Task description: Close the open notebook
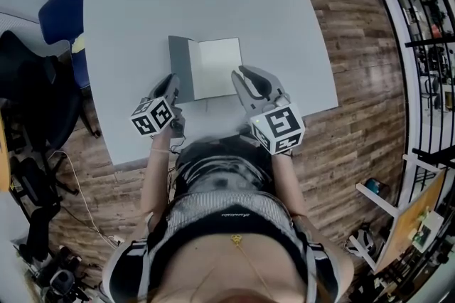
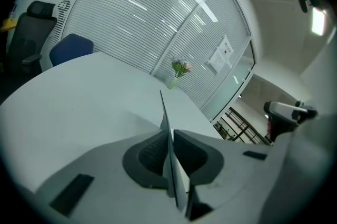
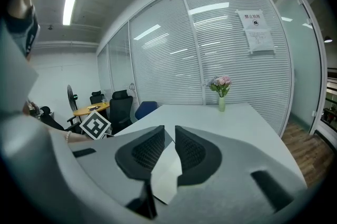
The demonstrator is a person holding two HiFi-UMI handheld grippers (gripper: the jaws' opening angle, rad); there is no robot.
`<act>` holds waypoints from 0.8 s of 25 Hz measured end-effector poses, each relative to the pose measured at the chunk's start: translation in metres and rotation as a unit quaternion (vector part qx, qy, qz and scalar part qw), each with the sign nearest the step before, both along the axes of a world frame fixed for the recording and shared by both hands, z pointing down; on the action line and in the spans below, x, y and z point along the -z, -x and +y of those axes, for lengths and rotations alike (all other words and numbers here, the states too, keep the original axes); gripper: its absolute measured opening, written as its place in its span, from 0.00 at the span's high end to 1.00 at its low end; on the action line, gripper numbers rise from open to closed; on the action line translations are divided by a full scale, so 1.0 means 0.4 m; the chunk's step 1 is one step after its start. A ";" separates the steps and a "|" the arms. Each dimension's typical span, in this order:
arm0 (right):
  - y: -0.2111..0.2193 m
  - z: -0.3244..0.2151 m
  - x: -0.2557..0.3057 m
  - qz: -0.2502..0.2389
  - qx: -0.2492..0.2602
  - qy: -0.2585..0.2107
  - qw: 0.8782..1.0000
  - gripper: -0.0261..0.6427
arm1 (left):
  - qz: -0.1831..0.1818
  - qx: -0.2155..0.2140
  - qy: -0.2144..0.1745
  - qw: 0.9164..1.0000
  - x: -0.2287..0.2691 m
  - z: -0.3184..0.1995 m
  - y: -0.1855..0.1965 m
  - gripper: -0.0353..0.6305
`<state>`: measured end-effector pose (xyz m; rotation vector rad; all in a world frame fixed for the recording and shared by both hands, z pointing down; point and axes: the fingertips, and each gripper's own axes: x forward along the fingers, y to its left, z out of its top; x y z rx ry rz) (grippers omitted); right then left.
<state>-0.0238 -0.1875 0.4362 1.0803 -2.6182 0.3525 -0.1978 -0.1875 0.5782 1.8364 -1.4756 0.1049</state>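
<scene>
The notebook (image 1: 217, 67) lies open on the grey table (image 1: 142, 10), white page to the right and grey cover (image 1: 181, 67) to the left. My left gripper (image 1: 170, 89) is at the cover's near left corner. In the left gripper view the thin cover (image 2: 167, 128) stands on edge between the jaws, and the left gripper (image 2: 169, 139) is shut on it. My right gripper (image 1: 247, 84) sits at the near right corner of the white page. Its jaws stand a narrow gap apart, and the page (image 3: 166, 175) shows below the right gripper (image 3: 169, 139) without being pinched.
A small vase of flowers (image 3: 221, 97) stands at the table's far edge. A blue chair (image 1: 60, 13) and a black chair stand off the left side. The person's body is close against the near edge. Wooden floor lies to the right.
</scene>
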 end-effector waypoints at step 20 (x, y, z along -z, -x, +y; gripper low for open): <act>-0.066 -0.022 0.002 -0.001 0.019 -0.003 1.000 0.87 | -0.048 -0.014 -0.015 0.999 0.033 -0.015 -0.078 0.91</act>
